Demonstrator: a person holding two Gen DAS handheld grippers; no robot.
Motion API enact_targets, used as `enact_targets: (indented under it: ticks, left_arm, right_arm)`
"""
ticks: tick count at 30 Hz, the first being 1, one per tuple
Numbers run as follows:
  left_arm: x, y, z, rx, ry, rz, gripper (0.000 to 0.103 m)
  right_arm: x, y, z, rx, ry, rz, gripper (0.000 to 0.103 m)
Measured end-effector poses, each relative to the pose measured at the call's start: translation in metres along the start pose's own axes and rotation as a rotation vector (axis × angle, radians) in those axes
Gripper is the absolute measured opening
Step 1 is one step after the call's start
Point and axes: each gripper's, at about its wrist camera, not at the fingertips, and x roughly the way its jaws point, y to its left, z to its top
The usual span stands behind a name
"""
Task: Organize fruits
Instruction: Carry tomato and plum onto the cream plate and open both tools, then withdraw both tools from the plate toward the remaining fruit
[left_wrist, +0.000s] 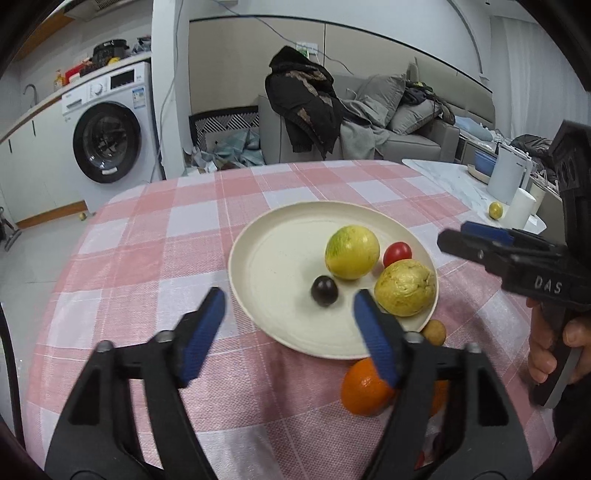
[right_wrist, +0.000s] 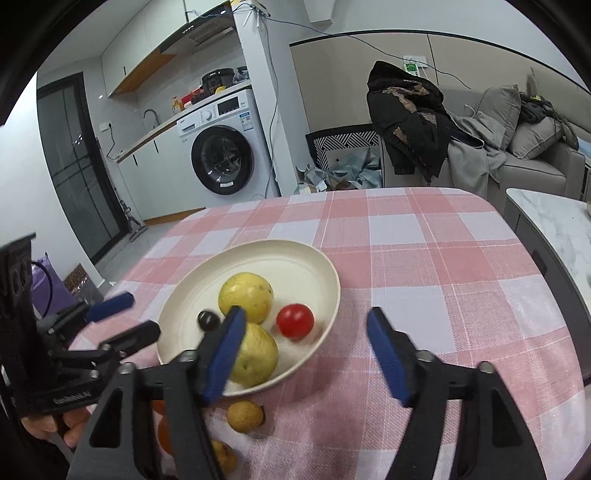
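A cream plate (left_wrist: 280, 258) (right_wrist: 295, 258) on the pink checked tablecloth holds two yellow round fruits (left_wrist: 352, 252) (left_wrist: 405, 287), a red tomato (left_wrist: 397, 253) (right_wrist: 294, 321) and a dark plum (left_wrist: 324, 290) (right_wrist: 208, 320). A small tan fruit (left_wrist: 434, 331) (right_wrist: 245, 415) and an orange (left_wrist: 364, 387) lie on the cloth just off the plate's near rim. My left gripper (left_wrist: 290, 310) is open and empty over the plate's near edge. My right gripper (right_wrist: 306, 328) is open and empty over the plate's right side; it also shows in the left wrist view (left_wrist: 465, 238).
A second tan fruit (right_wrist: 223, 458) lies at the near table edge. A white side table (left_wrist: 461, 184) to the right carries cups and a small yellow fruit (left_wrist: 495, 210). A washing machine (left_wrist: 107, 140) and a sofa (left_wrist: 388, 122) stand beyond the table.
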Motion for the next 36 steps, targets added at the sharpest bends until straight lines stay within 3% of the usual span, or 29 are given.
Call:
enact_targets:
  ticks: [2,5,7,8,13,20,32,36]
  left_arm:
    - [-0.009,0.001,-0.001,-0.003,-0.017,-0.002,0.083]
    - [-0.021,0.003,-0.002,-0.007,-0.025,-0.024,0.087]
    - [-0.032,0.003,-0.005,-0.006,-0.035,-0.026,0.101]
    - [-0.038,0.004,-0.007,-0.007,-0.049,-0.025,0.102]
    - [-0.065,0.0,-0.017,-0.006,-0.079,-0.024,0.102]
    - [-0.076,-0.008,-0.033,0.016,-0.056,-0.039,0.102]
    - [-0.074,-0.012,-0.054,0.018,0.019,-0.032,0.102]
    - [-0.067,-0.006,-0.056,-0.026,0.068,-0.07,0.102]
  right_arm:
    - [-0.005,0.003,-0.004,-0.023,0.004,-0.009,0.097]
    - [-0.012,0.006,-0.008,-0.045,0.006,-0.021,0.103]
    - [-0.015,0.008,-0.012,-0.057,0.024,-0.004,0.103]
    - [-0.016,0.009,-0.015,-0.064,0.039,0.005,0.103]
    - [-0.02,0.023,-0.033,-0.148,0.09,-0.012,0.103]
    - [-0.02,0.032,-0.047,-0.197,0.132,-0.015,0.103]
    - [-0.016,0.047,-0.067,-0.28,0.222,0.014,0.103]
    - [-0.013,0.048,-0.069,-0.286,0.236,-0.011,0.103]
